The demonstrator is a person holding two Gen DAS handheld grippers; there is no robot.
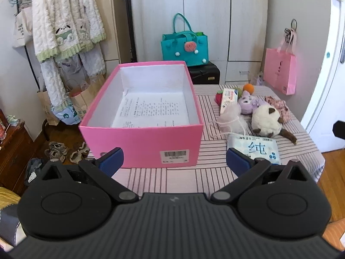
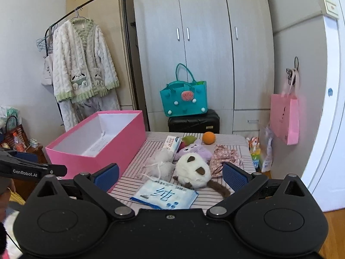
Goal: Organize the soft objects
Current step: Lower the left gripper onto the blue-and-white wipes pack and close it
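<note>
An open pink box (image 1: 142, 142) (image 2: 92, 155) with a printed sheet inside stands on the striped table (image 1: 183, 179). To its right lie soft things: a white cat plush (image 1: 267, 119) (image 2: 194, 171), a purple plush (image 1: 248, 103) (image 2: 195, 151), a white mesh pouf (image 1: 230, 116) (image 2: 160, 164), floral cloth (image 1: 278, 105) (image 2: 226, 156), a wet-wipes pack (image 1: 256, 149) (image 2: 165, 196), a tissue pack (image 1: 228, 98) (image 2: 172, 143) and an orange ball (image 1: 248, 88) (image 2: 208, 137). My left gripper (image 1: 174, 161) is open before the box. My right gripper (image 2: 170, 177) is open, just short of the cat plush.
A teal felt bag (image 1: 185, 45) sits on a black case (image 1: 204, 73) behind the table. A pink bag (image 1: 280, 71) hangs on the right by a white door. A clothes rack with a robe (image 1: 64, 21) and floor bags and shoes stand left.
</note>
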